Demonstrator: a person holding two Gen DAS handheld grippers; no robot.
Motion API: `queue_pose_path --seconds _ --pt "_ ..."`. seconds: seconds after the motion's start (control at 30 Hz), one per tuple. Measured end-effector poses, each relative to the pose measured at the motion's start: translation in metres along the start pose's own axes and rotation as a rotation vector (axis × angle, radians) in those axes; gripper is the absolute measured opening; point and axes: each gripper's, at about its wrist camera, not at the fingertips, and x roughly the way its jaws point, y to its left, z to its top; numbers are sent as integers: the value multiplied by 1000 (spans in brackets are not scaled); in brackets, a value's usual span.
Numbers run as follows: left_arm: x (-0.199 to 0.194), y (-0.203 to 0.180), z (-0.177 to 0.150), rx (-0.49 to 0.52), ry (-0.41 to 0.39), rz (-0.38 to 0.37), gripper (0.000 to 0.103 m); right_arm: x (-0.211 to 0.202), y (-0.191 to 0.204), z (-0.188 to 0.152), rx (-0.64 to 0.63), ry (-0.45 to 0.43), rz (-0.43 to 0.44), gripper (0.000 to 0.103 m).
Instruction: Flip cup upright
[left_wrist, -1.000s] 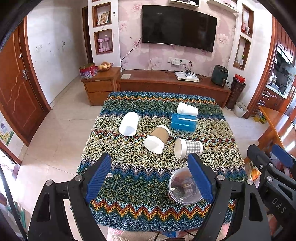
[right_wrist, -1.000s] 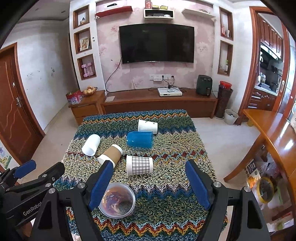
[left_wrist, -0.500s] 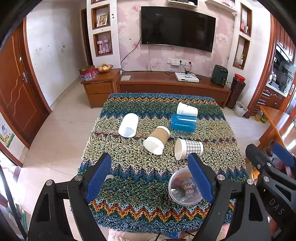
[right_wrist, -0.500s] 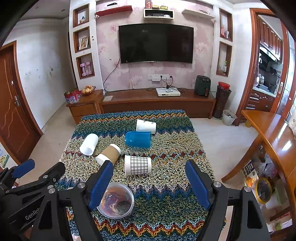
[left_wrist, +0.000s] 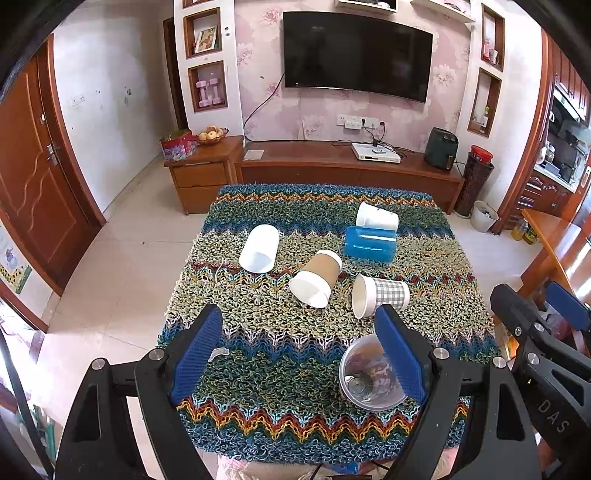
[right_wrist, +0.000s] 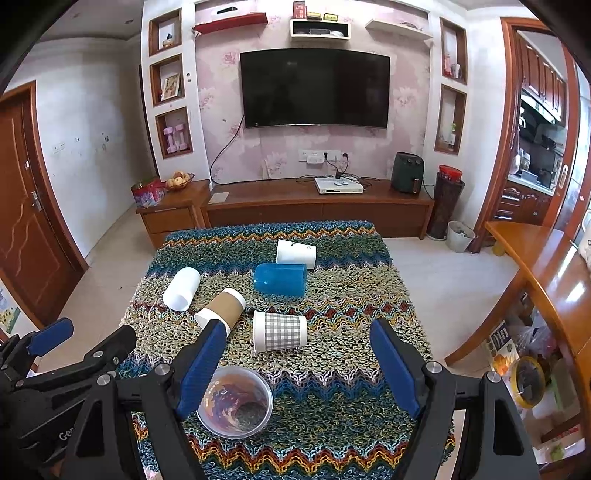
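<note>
grey checked paper cup (right_wrist: 280, 331), lying sideways on knitted cloth (right_wrist: 332, 369): judged light, crushable, best pinched mid-wall; both grippers (left_wrist: 299, 354) (right_wrist: 299, 363) held agape, empty.

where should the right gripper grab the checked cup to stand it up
Grip the checked cup across its patterned mid-wall, coming down from above. It lies on its side on the knitted cloth, rim left, base right, so the round wall faces up. The right gripper, open, hangs just short of it.
</note>
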Motion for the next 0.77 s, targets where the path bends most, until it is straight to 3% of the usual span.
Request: queue_pose_path --seconds 0.77 --pt "10 -2 -3 3 32 6 87 10 1 -3 13 24 3 81"
